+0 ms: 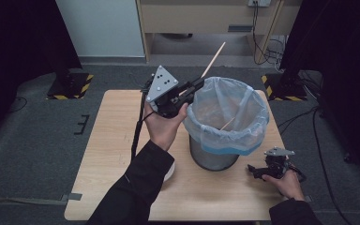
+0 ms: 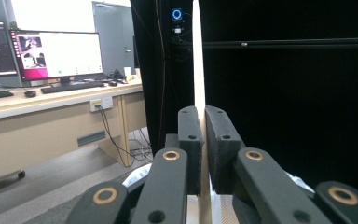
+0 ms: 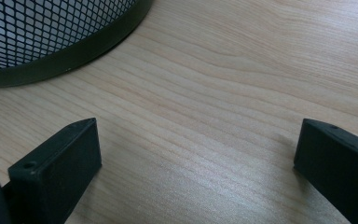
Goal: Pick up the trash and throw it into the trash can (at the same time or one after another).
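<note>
My left gripper (image 1: 198,85) is raised beside the near-left rim of a wire-mesh bin (image 1: 213,159) lined with a pale blue bag (image 1: 225,140). It is shut on a thin wooden stick (image 1: 214,58) that slants up and away past the jaws. The left gripper view has the same stick (image 2: 198,56) standing upright, pinched between the two black pads of my left gripper (image 2: 203,116). Another stick (image 1: 227,123) lies inside the bag. My right gripper (image 1: 253,171) rests low on the table at the bin's right front. In its own view my right gripper (image 3: 198,154) is open over bare wood, the bin's base (image 3: 51,28) just ahead.
The wooden table (image 1: 122,140) stands on grey carpet, with black curtains to both sides. A white object (image 1: 171,171) peeks out under the left forearm. Behind the table is a desk (image 2: 51,107) with a monitor (image 2: 56,51).
</note>
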Demonstrator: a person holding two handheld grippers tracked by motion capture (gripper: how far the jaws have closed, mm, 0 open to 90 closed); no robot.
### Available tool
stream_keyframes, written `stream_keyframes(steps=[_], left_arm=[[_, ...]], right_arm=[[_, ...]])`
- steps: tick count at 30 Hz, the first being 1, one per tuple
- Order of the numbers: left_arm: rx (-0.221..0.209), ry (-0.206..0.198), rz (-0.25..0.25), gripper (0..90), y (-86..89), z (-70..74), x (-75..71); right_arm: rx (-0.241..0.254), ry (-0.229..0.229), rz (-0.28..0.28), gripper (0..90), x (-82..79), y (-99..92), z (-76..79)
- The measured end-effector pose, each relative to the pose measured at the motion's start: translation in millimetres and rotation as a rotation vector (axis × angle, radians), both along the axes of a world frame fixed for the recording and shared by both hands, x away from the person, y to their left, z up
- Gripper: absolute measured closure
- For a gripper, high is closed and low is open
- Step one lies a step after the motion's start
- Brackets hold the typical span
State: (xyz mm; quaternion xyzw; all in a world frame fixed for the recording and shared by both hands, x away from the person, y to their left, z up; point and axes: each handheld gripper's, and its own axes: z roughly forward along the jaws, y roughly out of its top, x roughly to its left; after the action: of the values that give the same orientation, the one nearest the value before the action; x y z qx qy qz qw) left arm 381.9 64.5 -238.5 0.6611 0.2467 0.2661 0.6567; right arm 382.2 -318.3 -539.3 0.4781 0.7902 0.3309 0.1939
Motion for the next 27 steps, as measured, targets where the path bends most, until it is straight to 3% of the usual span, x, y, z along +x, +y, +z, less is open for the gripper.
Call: stream_keyframes(steps=[9, 21, 27], left_arm=[[-0.001, 0.004, -0.011, 85.2, -18.1, 2.6, 8.4], [0.031, 0.015, -0.022, 85.3, -43.0, -1.0, 21.2], [0.039, 0.045, -0.033, 85.1, -51.2, -7.4, 31.1]], right_arm=[[0.000, 0.000, 0.000, 0.8, 0.0, 0.0, 0.0], [0.000, -0.001, 0.000, 0.8, 0.0, 0.0, 0.0], [0.000, 0.001, 0.005, 0.8, -0.2, 0.4, 0.1]])
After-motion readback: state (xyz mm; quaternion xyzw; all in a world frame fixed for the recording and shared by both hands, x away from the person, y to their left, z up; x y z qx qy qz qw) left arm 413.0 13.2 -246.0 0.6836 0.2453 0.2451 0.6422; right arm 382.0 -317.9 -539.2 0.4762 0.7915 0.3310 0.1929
